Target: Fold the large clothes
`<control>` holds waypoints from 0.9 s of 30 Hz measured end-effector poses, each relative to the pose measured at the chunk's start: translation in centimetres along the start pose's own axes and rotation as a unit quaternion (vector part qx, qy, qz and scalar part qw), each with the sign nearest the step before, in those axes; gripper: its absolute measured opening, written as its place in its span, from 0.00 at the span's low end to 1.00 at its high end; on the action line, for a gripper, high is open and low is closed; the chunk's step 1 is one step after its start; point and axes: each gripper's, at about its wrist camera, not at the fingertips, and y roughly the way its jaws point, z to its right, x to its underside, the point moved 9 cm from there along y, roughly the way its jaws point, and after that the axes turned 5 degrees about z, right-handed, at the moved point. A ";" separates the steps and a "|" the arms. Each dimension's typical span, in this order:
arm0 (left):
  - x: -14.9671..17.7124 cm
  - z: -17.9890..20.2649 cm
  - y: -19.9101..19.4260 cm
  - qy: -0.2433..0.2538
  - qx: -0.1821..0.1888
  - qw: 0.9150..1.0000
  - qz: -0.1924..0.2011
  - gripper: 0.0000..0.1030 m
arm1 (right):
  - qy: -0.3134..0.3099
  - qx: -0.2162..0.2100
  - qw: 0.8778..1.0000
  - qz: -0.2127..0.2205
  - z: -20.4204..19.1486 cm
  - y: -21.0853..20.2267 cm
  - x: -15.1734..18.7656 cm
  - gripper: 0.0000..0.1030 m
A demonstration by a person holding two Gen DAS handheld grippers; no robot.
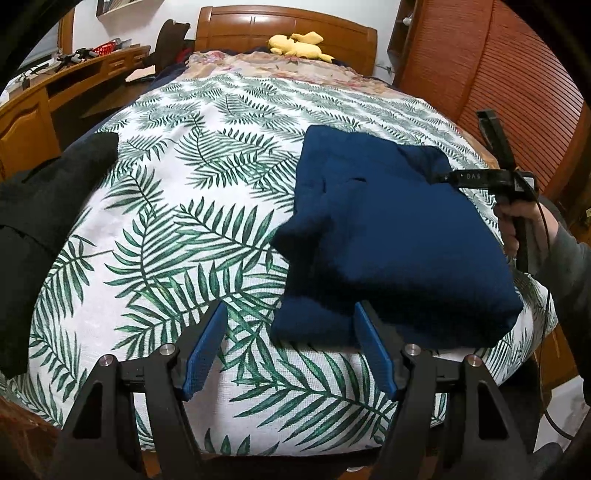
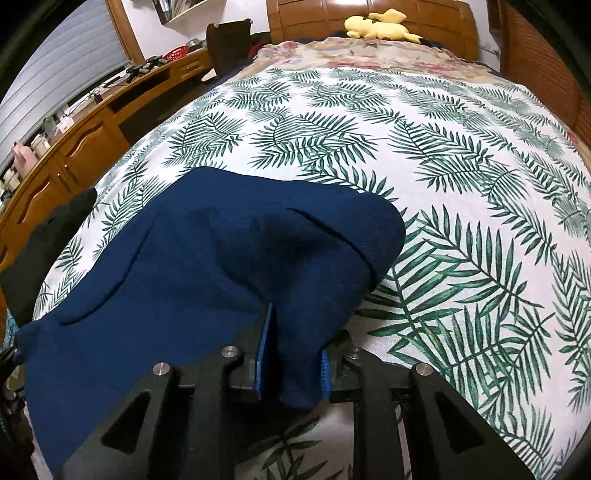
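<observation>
While the folded navy-blue knit garment [image 1: 399, 236] lies on the white bedspread printed with green palm fronds [image 1: 177, 236], toward the near right part of the bed, the left gripper [image 1: 291, 332] hovers at its near-left corner with blue-padded jaws spread and nothing pinched; the cloth's edge overlaps its right finger. The right gripper [image 2: 291, 354] has its pads pinching a bunched fold of the same garment [image 2: 207, 266], which drapes over its left finger.

Only the left wrist view shows the hand [image 1: 517, 229] gripping the right tool's handle at the garment's far right side, and a dark grey-black garment [image 1: 40, 221] heaped at the bed's left edge. The right wrist view shows more of the long wooden desk [image 2: 74, 147] along the left wall.

Beyond the garment, the bedspread runs open up to the yellow plush toy [image 2: 380, 27] by the wooden headboard [image 1: 288, 27].
</observation>
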 end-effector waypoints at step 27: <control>-0.6 2.3 -1.2 -0.004 0.078 0.997 0.025 0.14 | 0.029 -0.027 0.998 0.043 -1.1 -1.6 -2.1 0.17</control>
